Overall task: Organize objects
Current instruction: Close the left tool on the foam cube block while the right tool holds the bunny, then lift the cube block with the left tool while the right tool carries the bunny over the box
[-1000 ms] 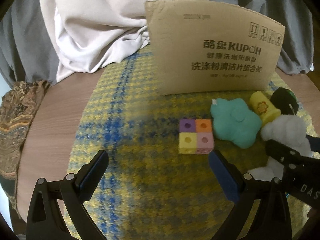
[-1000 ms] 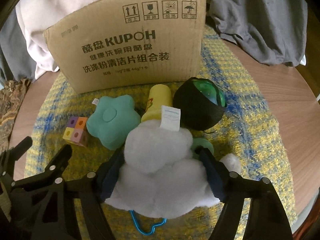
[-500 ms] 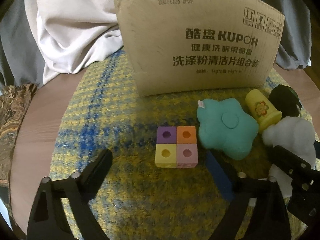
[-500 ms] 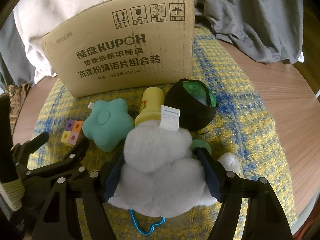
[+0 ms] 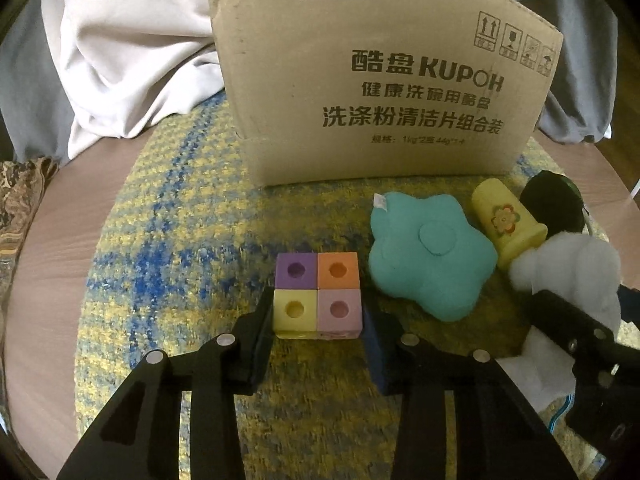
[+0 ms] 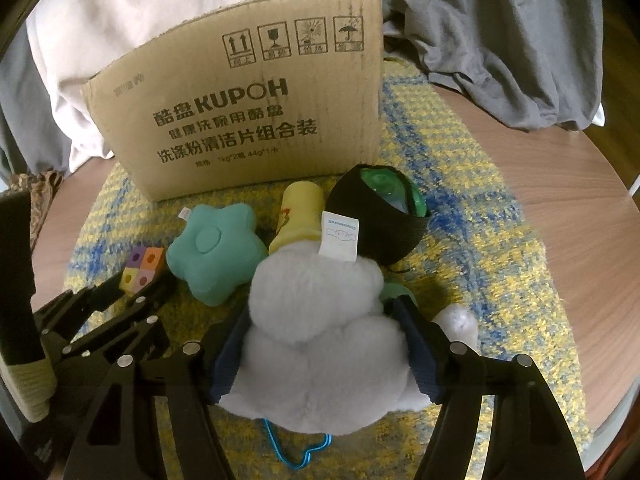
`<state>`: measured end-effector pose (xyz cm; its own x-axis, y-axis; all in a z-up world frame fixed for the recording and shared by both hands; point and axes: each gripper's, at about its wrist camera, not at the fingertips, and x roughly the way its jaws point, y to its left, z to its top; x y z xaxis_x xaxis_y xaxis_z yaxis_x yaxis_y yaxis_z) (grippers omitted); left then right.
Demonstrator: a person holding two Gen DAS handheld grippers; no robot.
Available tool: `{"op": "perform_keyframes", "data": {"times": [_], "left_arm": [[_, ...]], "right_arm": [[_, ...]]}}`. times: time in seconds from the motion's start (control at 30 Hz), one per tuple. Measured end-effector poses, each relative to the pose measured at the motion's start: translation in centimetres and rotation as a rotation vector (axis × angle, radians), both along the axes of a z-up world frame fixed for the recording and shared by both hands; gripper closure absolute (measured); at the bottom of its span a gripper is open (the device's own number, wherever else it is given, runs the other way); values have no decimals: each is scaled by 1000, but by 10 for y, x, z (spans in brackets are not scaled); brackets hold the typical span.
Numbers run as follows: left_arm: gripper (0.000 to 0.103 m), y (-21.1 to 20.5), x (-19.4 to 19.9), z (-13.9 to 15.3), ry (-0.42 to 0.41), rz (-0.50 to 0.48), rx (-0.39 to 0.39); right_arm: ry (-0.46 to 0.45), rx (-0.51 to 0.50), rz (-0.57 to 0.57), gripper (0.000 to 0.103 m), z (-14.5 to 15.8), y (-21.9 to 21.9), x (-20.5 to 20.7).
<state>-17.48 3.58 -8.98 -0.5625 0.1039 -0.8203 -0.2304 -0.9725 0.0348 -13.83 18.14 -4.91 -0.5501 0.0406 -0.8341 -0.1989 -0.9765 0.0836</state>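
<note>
Judging by the spread, nothing is packed yet. Your left gripper (image 5: 319,316) has just closed on the block cube (image 5: 318,294); your right gripper (image 6: 320,350) clamps the white plush (image 6: 320,332), and the cardboard box (image 5: 380,80) waits behind.

Draped cloths (image 5: 120,60) behind wooden table (image 6: 560,208).

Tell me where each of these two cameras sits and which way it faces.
Left wrist: sits on the left claw, looking forward and down at the four-coloured foam block cube its fingers clamp; the right claw's black finger shows at right.
Right wrist: sits on the right claw, looking forward and down at the fluffy white plush toy between its fingers; the left claw shows at lower left.
Shared: printed cardboard box, teal star-shaped cushion, yellow-and-blue woven mat.
</note>
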Motion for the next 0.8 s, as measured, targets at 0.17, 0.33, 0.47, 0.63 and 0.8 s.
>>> {"op": "perform_keyframes", "data": {"times": [0.17,0.33,0.47,0.63,0.8], "left_arm": [[64,-2,8,9,24,1,-1],[64,-4,13,25,51,-5,1],[64,-4,19,44,88,-12,2],[64,-4,21,65,126,-19,1],[64,-7,22,83,151,-19,10]], "right_arm": [[23,5,2,35,11,1,2],[50,4,7,36,25,-1,7],[76,0,7,36,38,-2,12],[106,3,10,36,55,-3,16],[141,10,13,36,74,-5,22]]}}
